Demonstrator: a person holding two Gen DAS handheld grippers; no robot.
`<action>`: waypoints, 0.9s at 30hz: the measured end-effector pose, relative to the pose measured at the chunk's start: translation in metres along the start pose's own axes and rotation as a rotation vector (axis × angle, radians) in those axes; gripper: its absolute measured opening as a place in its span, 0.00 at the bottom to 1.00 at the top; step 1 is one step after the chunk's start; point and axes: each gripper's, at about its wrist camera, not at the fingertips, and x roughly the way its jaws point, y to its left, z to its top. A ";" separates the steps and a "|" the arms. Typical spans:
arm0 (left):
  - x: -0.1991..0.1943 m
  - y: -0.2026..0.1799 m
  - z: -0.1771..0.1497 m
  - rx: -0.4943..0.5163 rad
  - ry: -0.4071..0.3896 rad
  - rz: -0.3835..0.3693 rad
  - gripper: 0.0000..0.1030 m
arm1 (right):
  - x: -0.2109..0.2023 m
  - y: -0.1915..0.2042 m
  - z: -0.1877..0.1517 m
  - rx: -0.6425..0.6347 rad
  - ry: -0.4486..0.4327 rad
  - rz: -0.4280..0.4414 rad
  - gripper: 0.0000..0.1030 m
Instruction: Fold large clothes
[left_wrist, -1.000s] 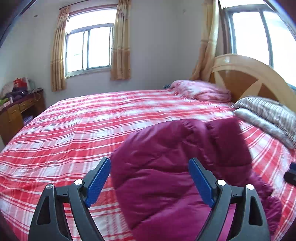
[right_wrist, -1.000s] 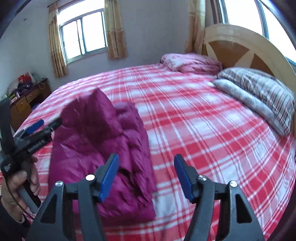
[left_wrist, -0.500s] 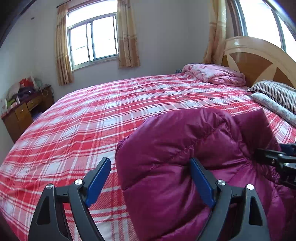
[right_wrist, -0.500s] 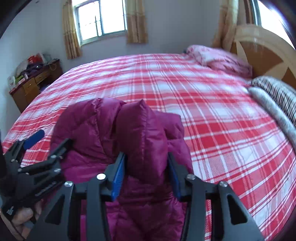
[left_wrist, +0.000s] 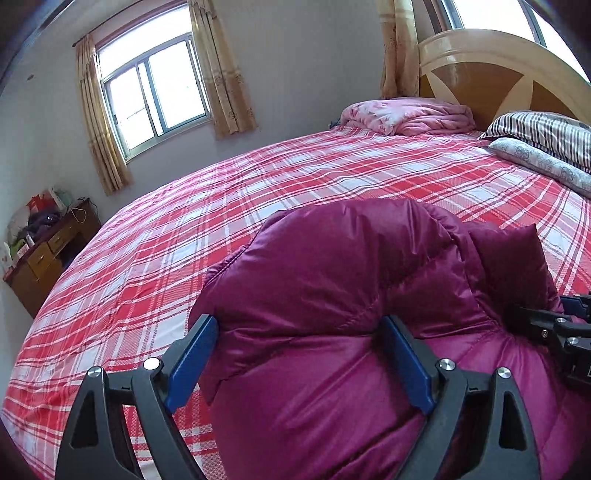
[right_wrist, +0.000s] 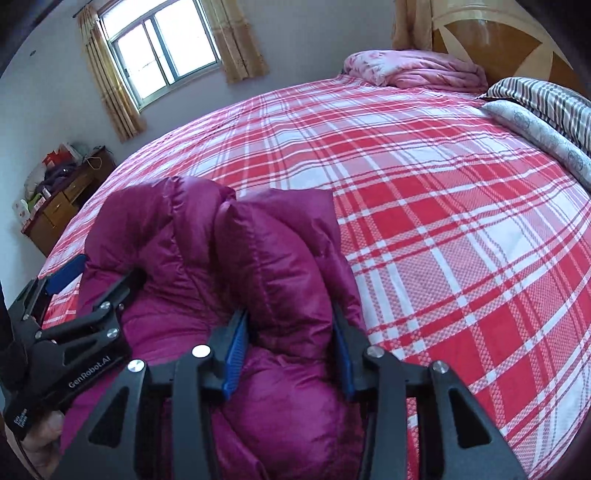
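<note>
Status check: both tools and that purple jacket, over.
Right tool clamped on a fold of the purple puffer jacket. Left tool opening, straddling its bulk. Jacket bunched on the plaid bed. Nothing in the way.

Both wrist views look down, close over the jacket (left_wrist: 332, 295), probably from the bed's (left_wrist: 147, 258) foot.
</note>
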 end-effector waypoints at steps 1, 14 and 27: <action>-0.002 0.002 0.001 0.004 0.012 -0.002 0.88 | -0.001 0.000 0.001 -0.003 0.003 -0.007 0.41; -0.006 0.056 0.018 -0.379 0.120 0.001 0.88 | -0.036 0.074 0.045 -0.164 -0.140 -0.049 0.56; 0.029 0.014 0.005 -0.190 0.195 0.048 0.97 | 0.014 0.018 0.026 -0.064 -0.052 -0.033 0.54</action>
